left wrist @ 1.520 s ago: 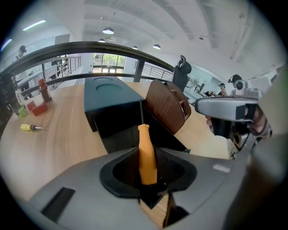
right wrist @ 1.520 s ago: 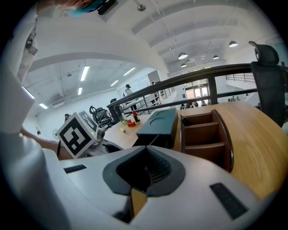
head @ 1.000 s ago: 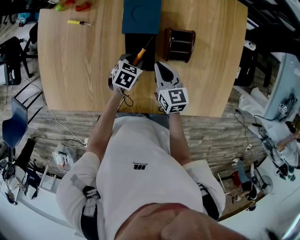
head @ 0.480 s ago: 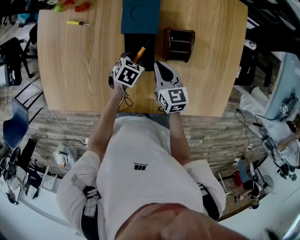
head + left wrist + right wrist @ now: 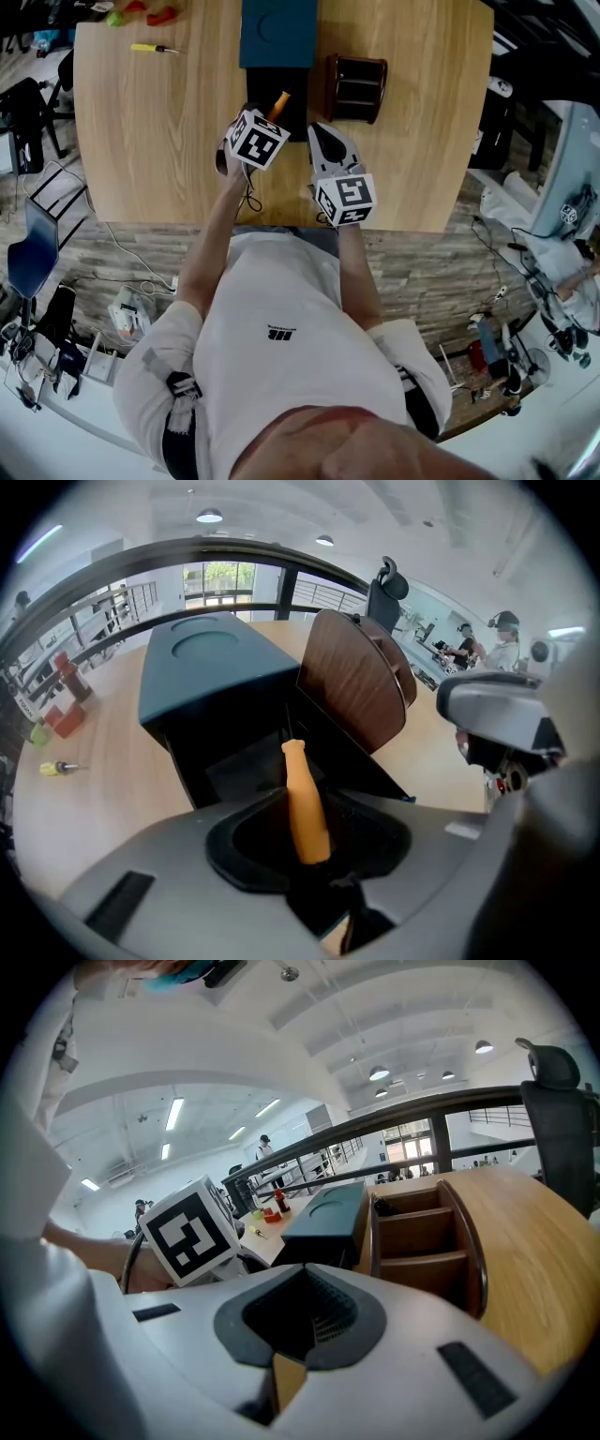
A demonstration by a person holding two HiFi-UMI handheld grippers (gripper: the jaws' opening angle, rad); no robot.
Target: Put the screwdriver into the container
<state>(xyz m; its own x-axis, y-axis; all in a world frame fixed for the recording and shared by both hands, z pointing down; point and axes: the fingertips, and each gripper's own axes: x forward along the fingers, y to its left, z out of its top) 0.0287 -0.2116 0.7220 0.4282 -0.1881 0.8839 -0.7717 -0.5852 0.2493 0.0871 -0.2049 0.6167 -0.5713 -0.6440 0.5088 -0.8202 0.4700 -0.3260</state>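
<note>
The screwdriver (image 5: pixel 279 99) has an orange handle (image 5: pixel 302 803); its thin dark shaft points away into the black open container (image 5: pixel 292 86). My left gripper (image 5: pixel 265 112) is closed on the butt of the handle and its jaws are opening, with the handle still between them (image 5: pixel 317 855). It hovers at the container's near edge (image 5: pixel 234 761). My right gripper (image 5: pixel 326 133) sits just to the right, level with the left one. Its jaws (image 5: pixel 286 1340) are together with nothing between them.
A dark teal box (image 5: pixel 278 33) stands directly behind the container. To its right is a brown wooden organizer (image 5: pixel 356 89) with shelves (image 5: pixel 422 1232). A yellow screwdriver (image 5: pixel 150 48) and red and green pieces (image 5: pixel 150 13) lie at the far left. The table's front edge (image 5: pixel 281 225) is close to the person.
The left gripper moved slightly forward over the container and tilted, so the handle now looks shorter and the shaft is lost against the black interior. The right gripper stayed put.
</note>
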